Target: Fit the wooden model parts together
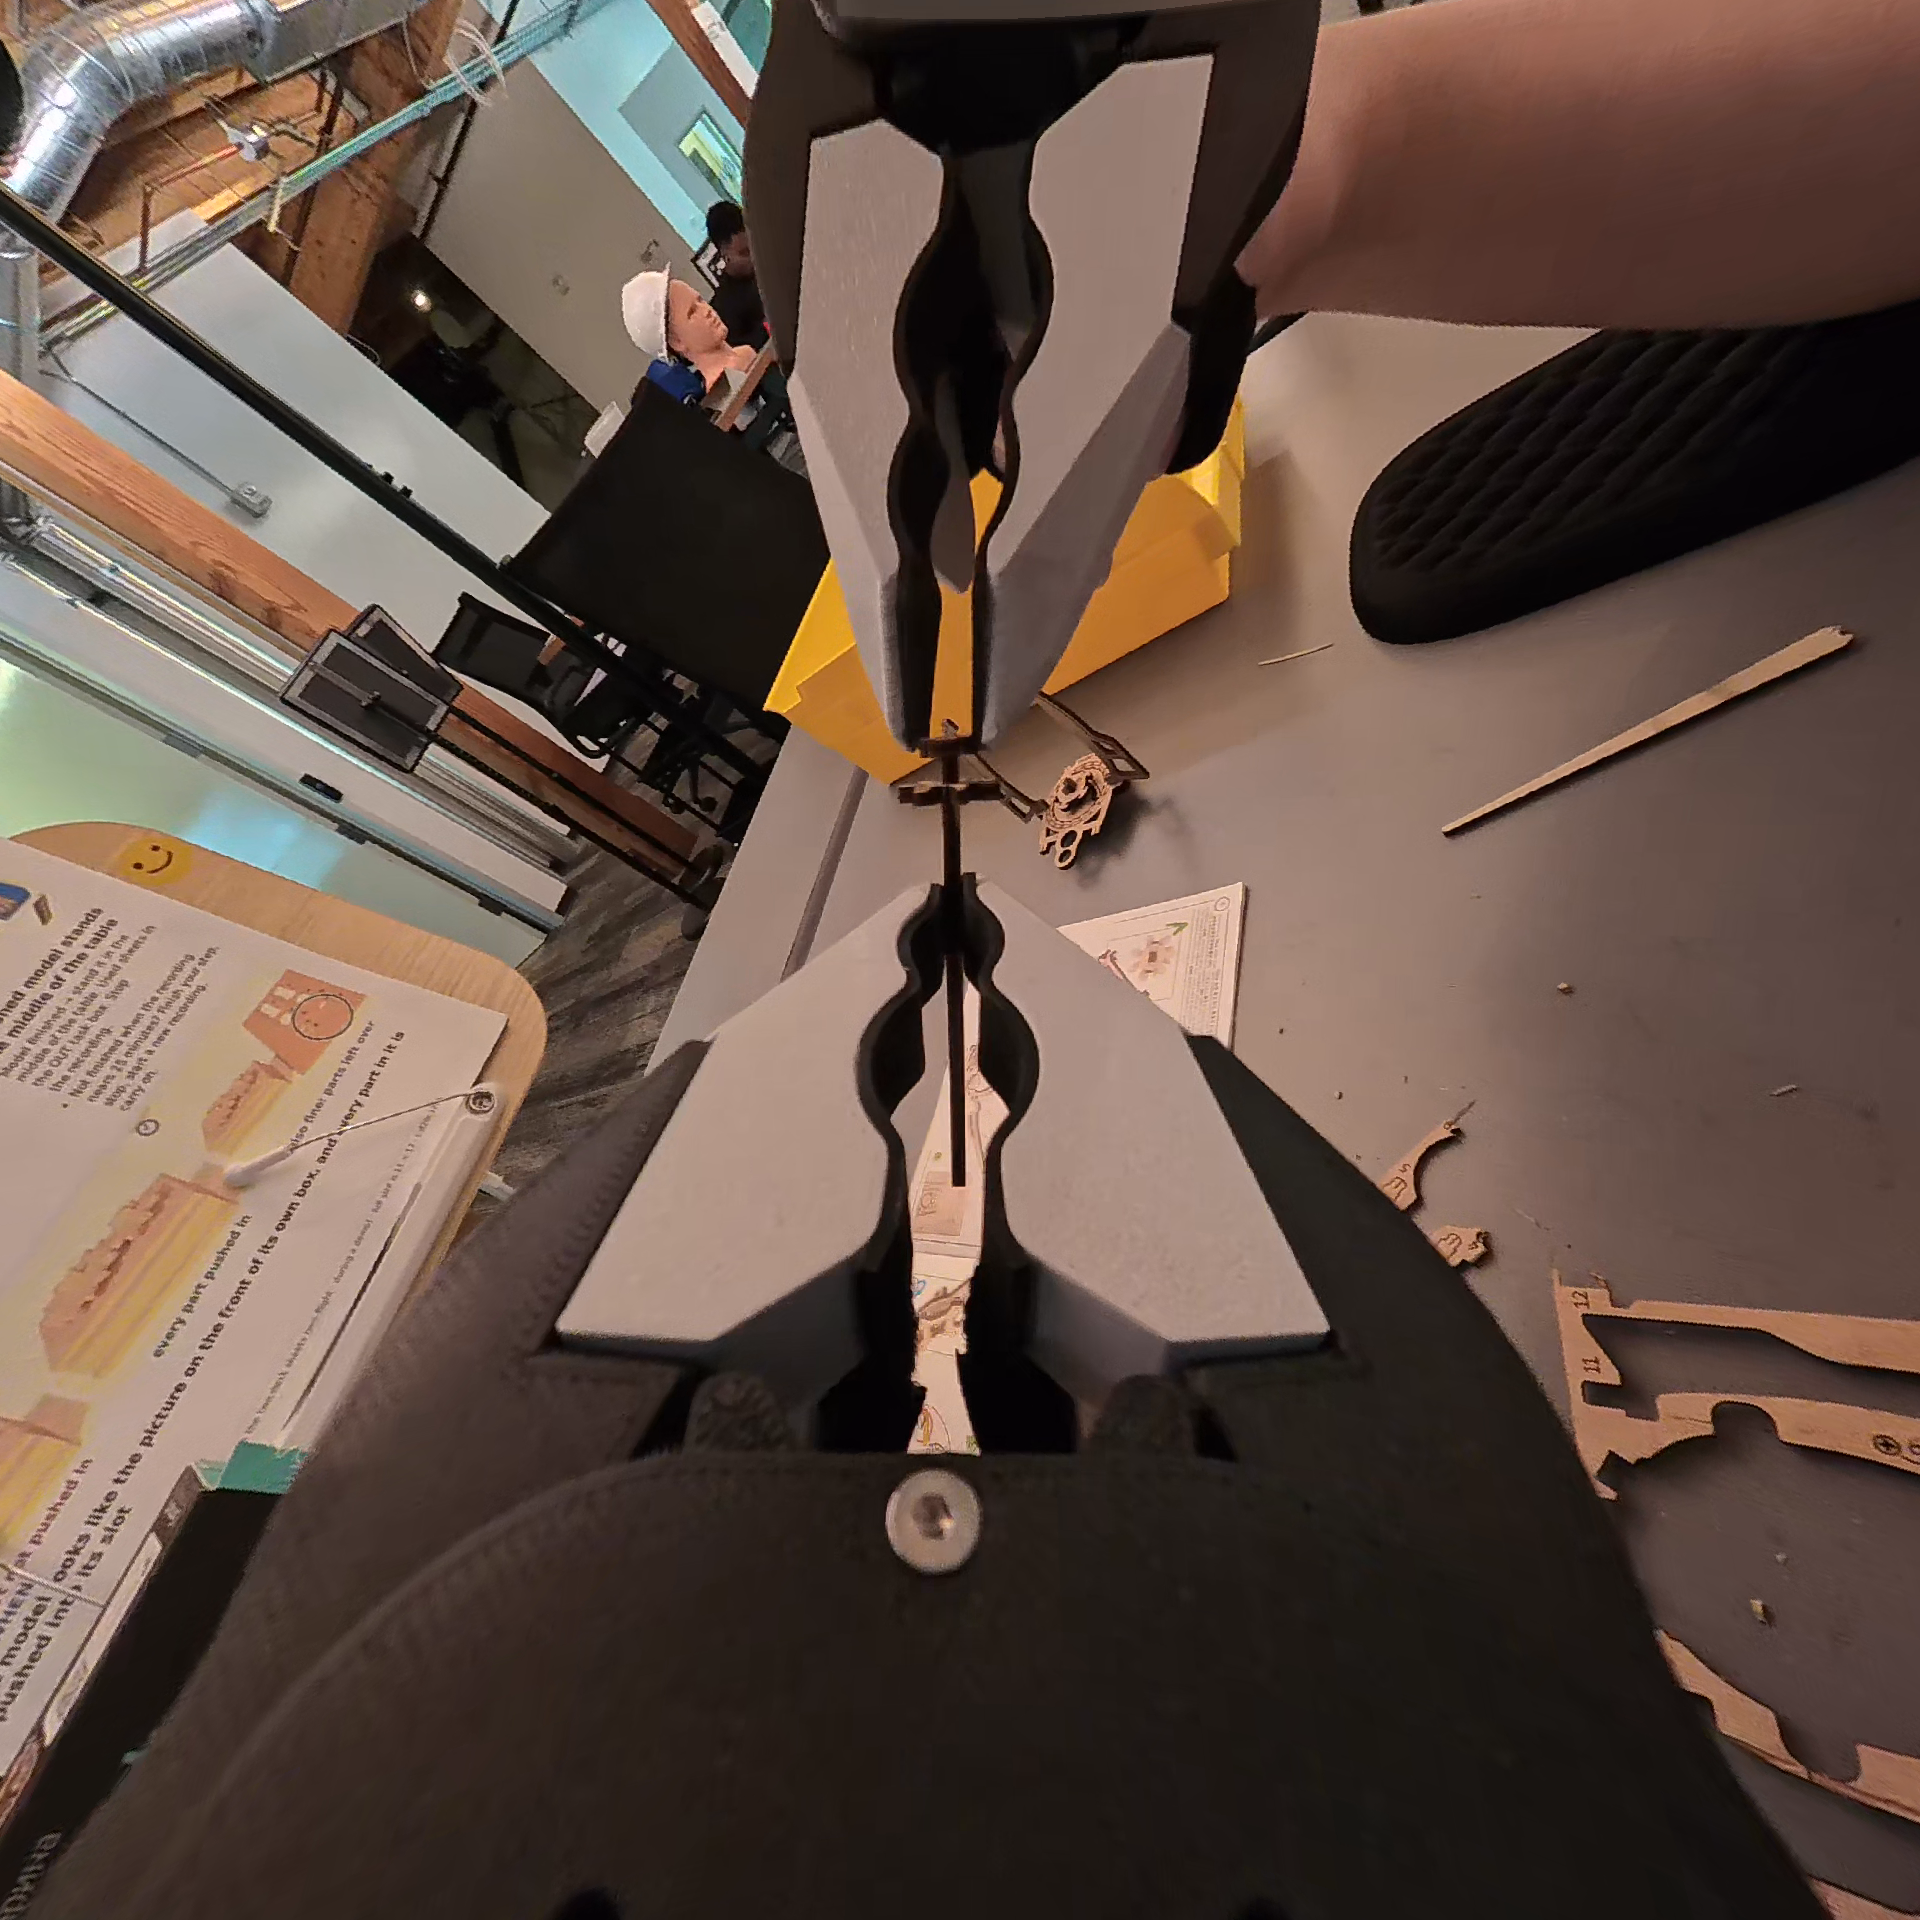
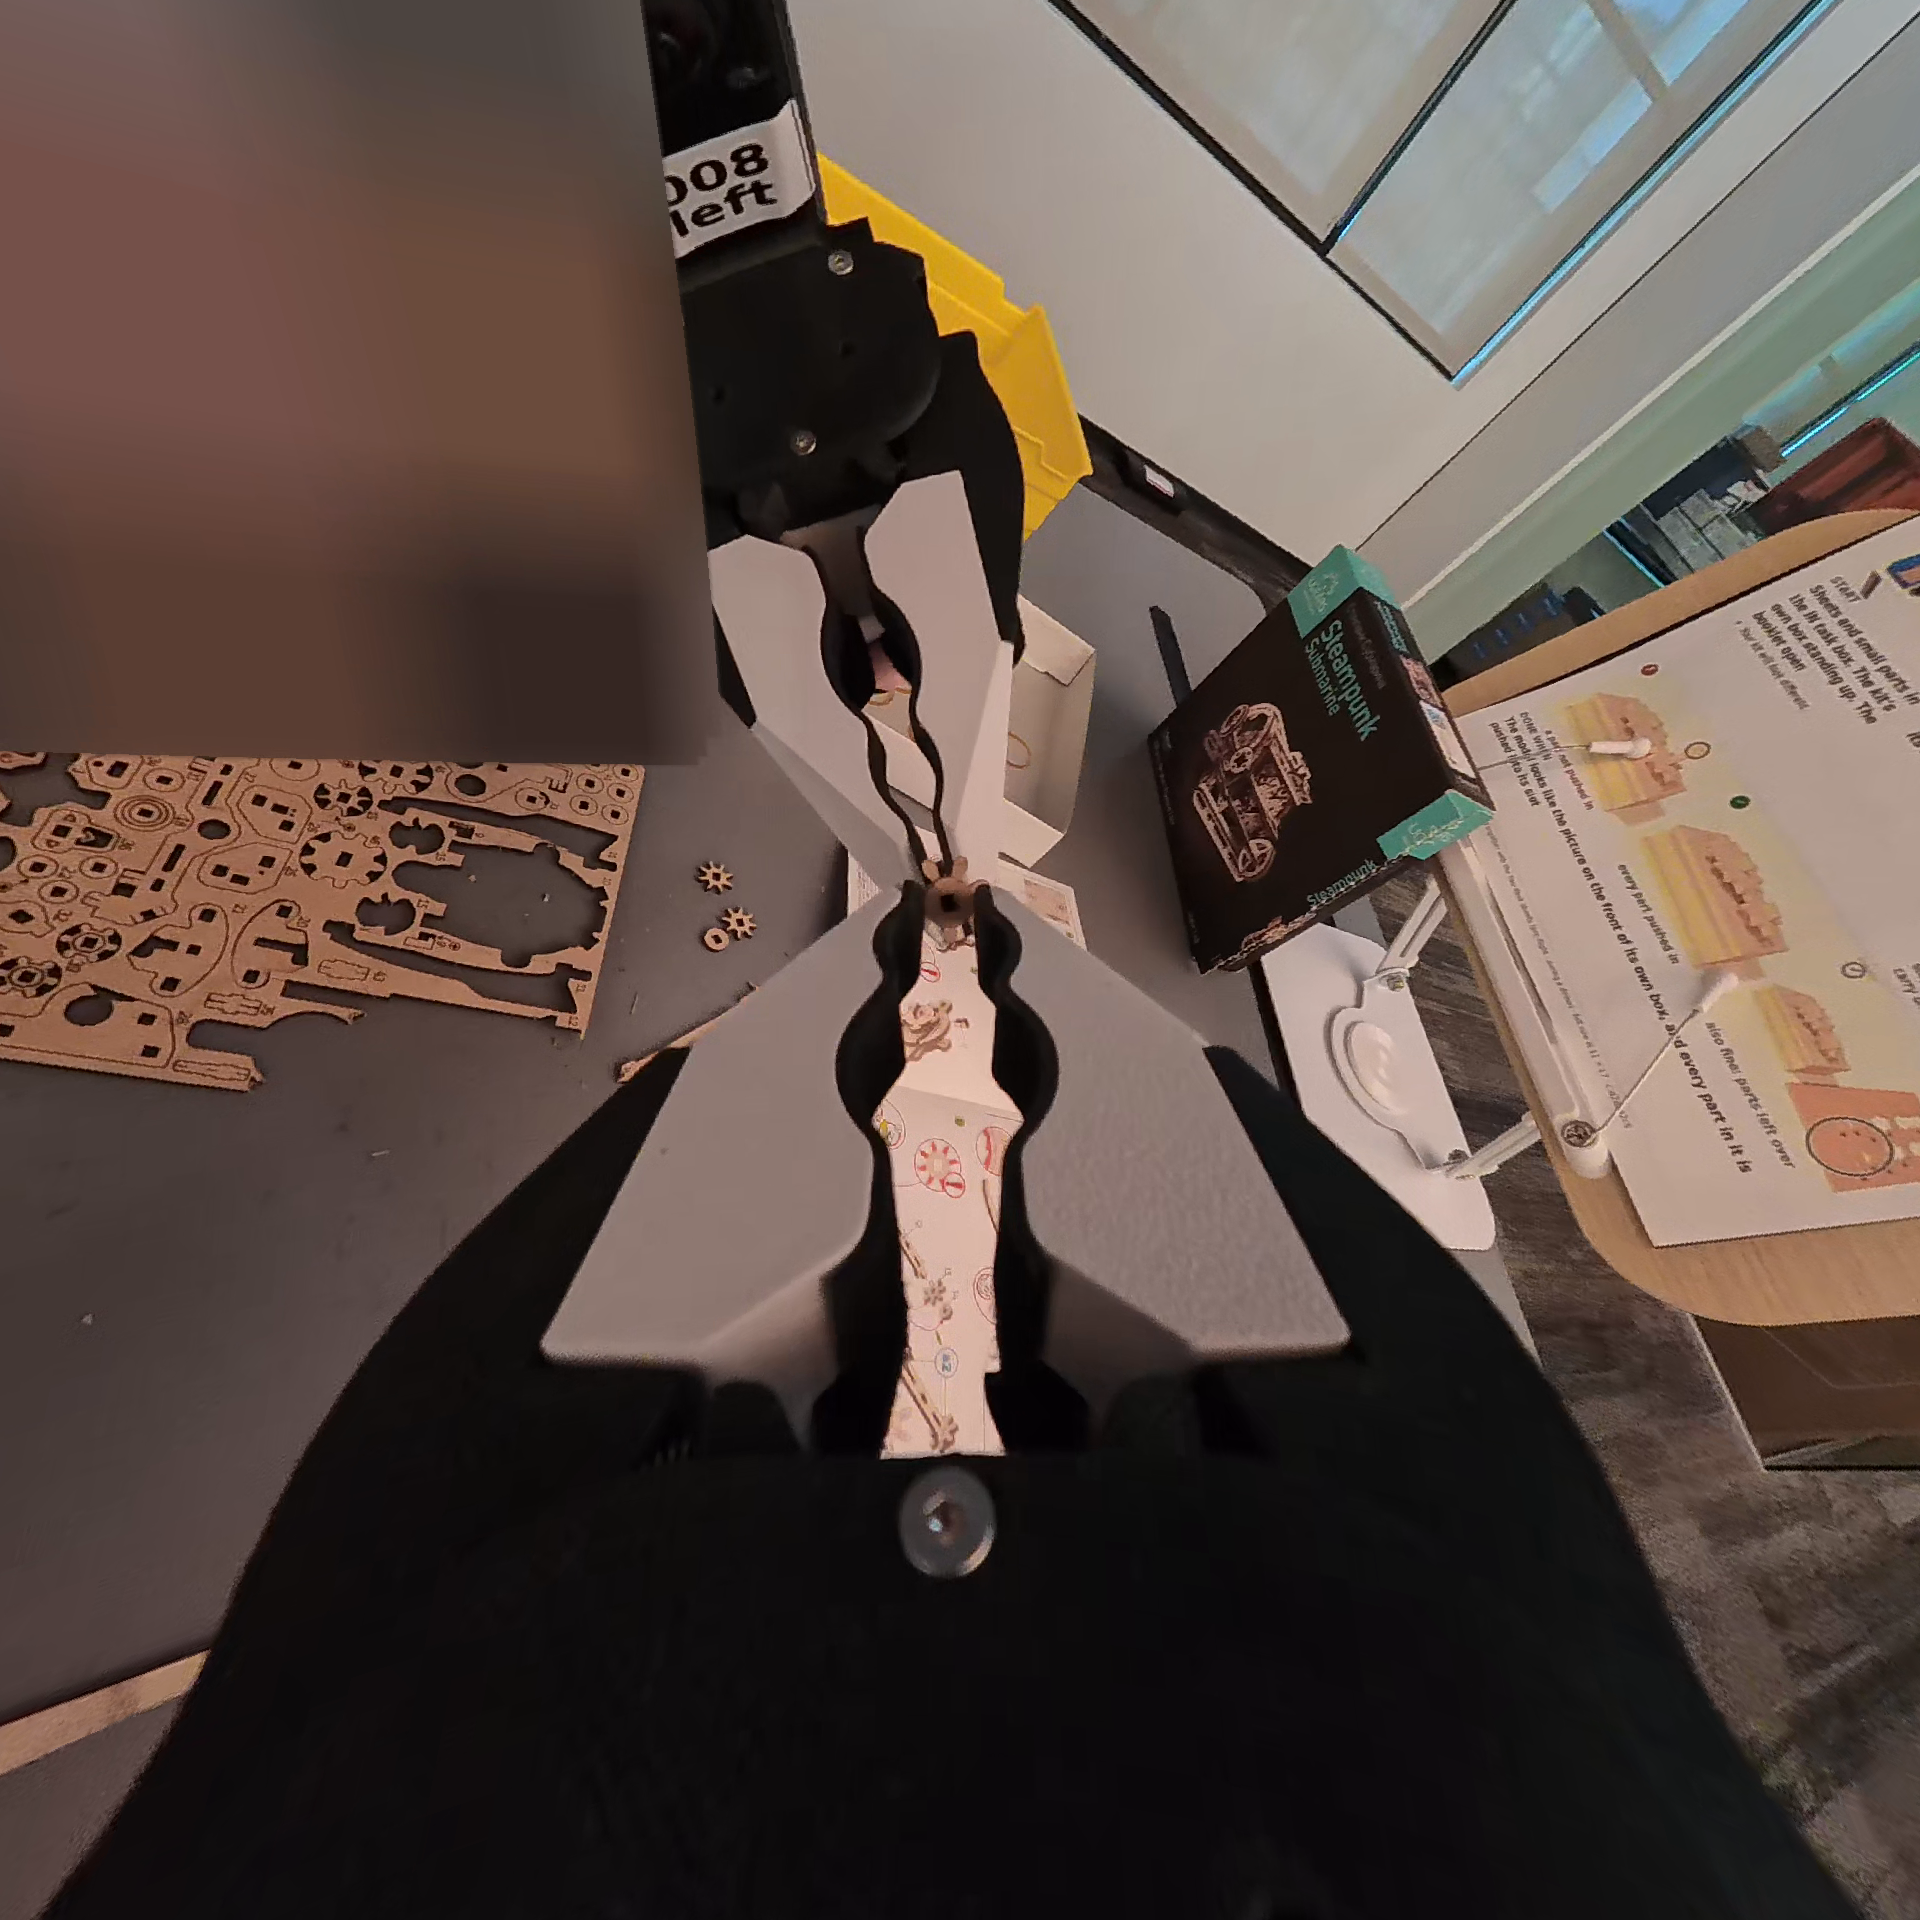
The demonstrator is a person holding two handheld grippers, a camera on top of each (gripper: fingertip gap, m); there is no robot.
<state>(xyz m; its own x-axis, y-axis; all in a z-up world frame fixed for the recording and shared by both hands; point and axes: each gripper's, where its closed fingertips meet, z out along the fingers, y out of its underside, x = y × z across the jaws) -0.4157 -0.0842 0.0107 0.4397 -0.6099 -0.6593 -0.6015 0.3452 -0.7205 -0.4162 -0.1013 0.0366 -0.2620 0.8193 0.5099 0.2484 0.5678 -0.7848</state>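
My left gripper (image 1: 951, 896) is shut on a thin dark wooden axle (image 1: 953, 1039), seen edge-on and pointing forward. Small notched wooden pieces (image 1: 943, 774) sit on the axle's far end. My right gripper (image 1: 943, 732) comes in from the top, tip to tip with the left, shut on that end. In the right wrist view my right gripper (image 2: 948, 906) pinches a small wooden gear (image 2: 948, 894), with the left gripper (image 2: 932, 857) directly opposite. Both hold the parts above the grey table (image 1: 1455, 935).
A yellow bin (image 1: 1143, 582) stands behind. A part-built wooden piece (image 1: 1081, 800), a long stick (image 1: 1652, 743), an instruction booklet (image 1: 1174, 966) and sheet leftovers (image 1: 1745, 1382) lie around. A punched sheet (image 2: 301, 894), loose gears (image 2: 727, 904) and the kit box (image 2: 1320, 769) also show.
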